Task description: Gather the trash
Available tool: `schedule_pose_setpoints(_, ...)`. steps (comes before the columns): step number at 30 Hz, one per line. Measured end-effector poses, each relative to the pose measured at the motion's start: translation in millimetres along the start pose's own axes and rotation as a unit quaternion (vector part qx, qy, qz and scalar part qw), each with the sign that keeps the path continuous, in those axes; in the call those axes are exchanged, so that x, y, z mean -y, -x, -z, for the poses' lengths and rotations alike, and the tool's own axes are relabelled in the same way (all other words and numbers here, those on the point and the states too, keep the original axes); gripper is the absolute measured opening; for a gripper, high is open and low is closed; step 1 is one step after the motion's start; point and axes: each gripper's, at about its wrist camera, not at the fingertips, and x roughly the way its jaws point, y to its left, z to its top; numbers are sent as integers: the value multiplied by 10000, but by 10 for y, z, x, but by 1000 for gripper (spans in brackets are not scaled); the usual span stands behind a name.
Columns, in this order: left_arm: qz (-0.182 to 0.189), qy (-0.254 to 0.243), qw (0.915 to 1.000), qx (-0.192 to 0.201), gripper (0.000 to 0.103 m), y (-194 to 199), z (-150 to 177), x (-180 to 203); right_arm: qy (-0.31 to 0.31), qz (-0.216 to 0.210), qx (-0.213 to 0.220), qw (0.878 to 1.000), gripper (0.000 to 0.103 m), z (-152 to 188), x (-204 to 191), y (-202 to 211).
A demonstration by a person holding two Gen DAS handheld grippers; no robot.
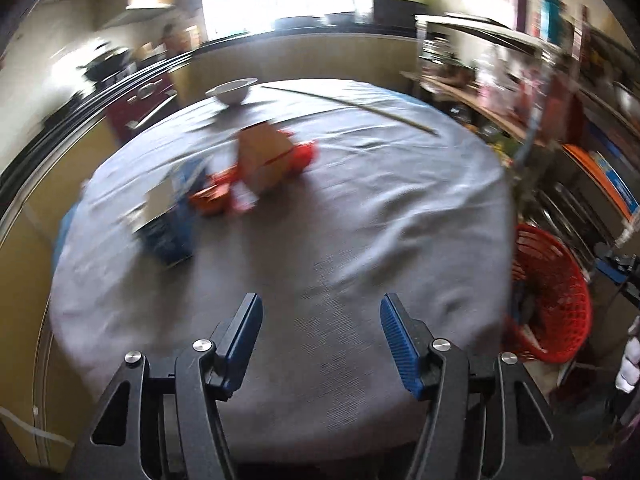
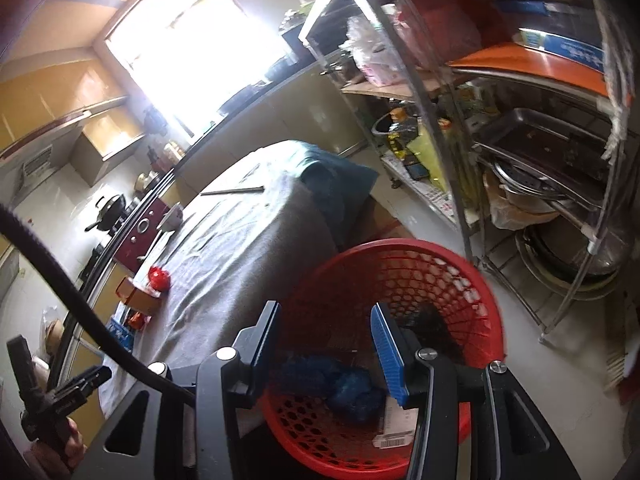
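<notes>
Your right gripper (image 2: 324, 344) hangs unclenched, empty, over the red basket (image 2: 486, 312); your left gripper (image 1: 320, 340), spread and empty, faces the blurred, probably cardboard, boxes (image 1: 260, 160); reach those next.

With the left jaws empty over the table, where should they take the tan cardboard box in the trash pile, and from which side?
Judging from the blurred left wrist view, the tan cardboard box stands tilted above the red wrappers, its upper end free. The left gripper would best come from above on the near side, jaws across that narrow upper end. The blue carton crowds the left.
</notes>
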Motion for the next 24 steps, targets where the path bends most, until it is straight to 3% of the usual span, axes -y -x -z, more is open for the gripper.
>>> schedule_pose_setpoints(11, -577, 887, 9938, 354, 65, 138, 90, -855, 847, -464, -511, 9940, 50, 107, -895, -355)
schedule_pose_setpoints(20, -726, 1541, 9853, 159, 65, 7, 295, -1381, 1687, -751, -973, 9780, 50, 363, -1695, -723)
schedule_pose_setpoints(24, -671, 1721, 9825, 243, 65, 4, 206, -1527, 2060, -902, -1054, 9687, 50, 369, -2055, -872)
